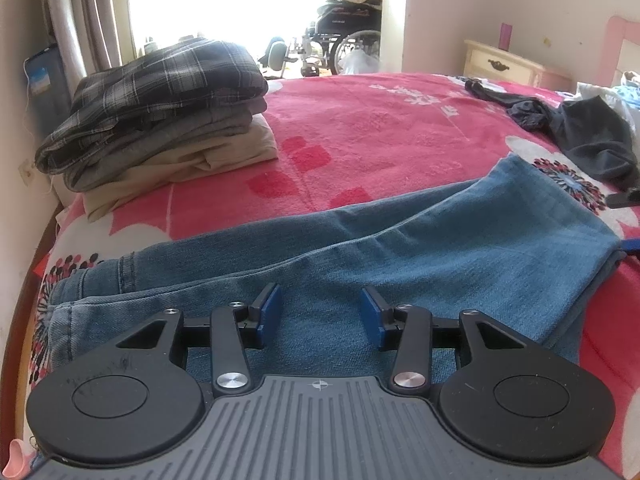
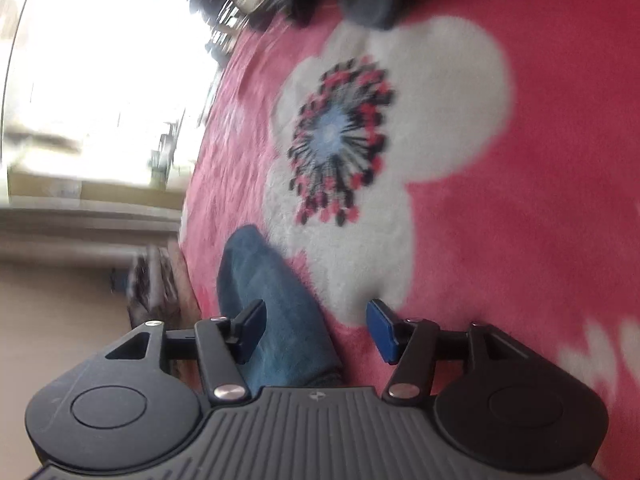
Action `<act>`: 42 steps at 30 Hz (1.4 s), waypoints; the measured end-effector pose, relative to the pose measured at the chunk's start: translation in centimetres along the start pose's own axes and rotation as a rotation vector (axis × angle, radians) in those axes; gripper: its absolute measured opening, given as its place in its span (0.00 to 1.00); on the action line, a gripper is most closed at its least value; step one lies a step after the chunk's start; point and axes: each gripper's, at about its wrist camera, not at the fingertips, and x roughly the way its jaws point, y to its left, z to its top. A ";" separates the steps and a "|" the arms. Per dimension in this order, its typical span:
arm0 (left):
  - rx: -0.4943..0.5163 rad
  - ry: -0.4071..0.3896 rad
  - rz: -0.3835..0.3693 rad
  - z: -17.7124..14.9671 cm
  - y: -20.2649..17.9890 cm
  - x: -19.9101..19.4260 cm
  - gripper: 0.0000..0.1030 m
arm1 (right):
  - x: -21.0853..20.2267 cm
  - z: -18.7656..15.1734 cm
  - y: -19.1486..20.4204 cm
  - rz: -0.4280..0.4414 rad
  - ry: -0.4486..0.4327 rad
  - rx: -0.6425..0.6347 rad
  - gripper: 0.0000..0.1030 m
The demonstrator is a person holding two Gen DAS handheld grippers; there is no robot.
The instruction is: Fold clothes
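Blue jeans [image 1: 360, 248] lie folded lengthwise across the pink flowered blanket [image 1: 380, 120], waist at the left, leg ends at the right. My left gripper [image 1: 320, 308] hovers open over the middle of the jeans, nothing between its blue pads [image 1: 270, 306]. In the blurred, tilted right wrist view, my right gripper [image 2: 316, 328] stands open above the blanket [image 2: 500, 220]. One end of the jeans [image 2: 272, 304] runs between its fingers [image 2: 380, 330], closer to the left one. Whether the denim touches a pad is unclear.
A stack of folded clothes [image 1: 160, 120], plaid on top, sits at the bed's back left. Dark unfolded garments [image 1: 580, 128] lie at the back right. A nightstand [image 1: 504, 62] and a wheelchair [image 1: 344, 36] stand beyond the bed.
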 end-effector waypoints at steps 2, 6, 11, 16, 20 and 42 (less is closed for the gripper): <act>-0.002 -0.002 -0.002 0.0 0.1 0.0 0.43 | 1.0 0.4 0.6 0.015 0.049 -0.036 0.61; 0.003 -0.005 -0.002 -0.1 0.0 0.0 0.43 | 3.5 0.9 1.8 0.063 0.223 -0.101 0.61; 0.005 -0.007 -0.004 -0.1 0.1 0.1 0.43 | 6.9 2.4 3.1 0.095 0.332 -0.153 0.59; 0.012 -0.011 -0.006 -0.2 0.1 0.1 0.43 | 9.0 3.2 4.3 0.082 0.388 -0.232 0.27; 0.025 -0.014 -0.011 -0.3 0.1 0.1 0.43 | 7.5 2.5 6.0 0.115 0.353 -0.261 0.16; 0.045 -0.053 -0.053 -0.5 -1.1 -1.1 0.44 | 2.4 -2.9 21.2 0.276 0.388 -0.506 0.14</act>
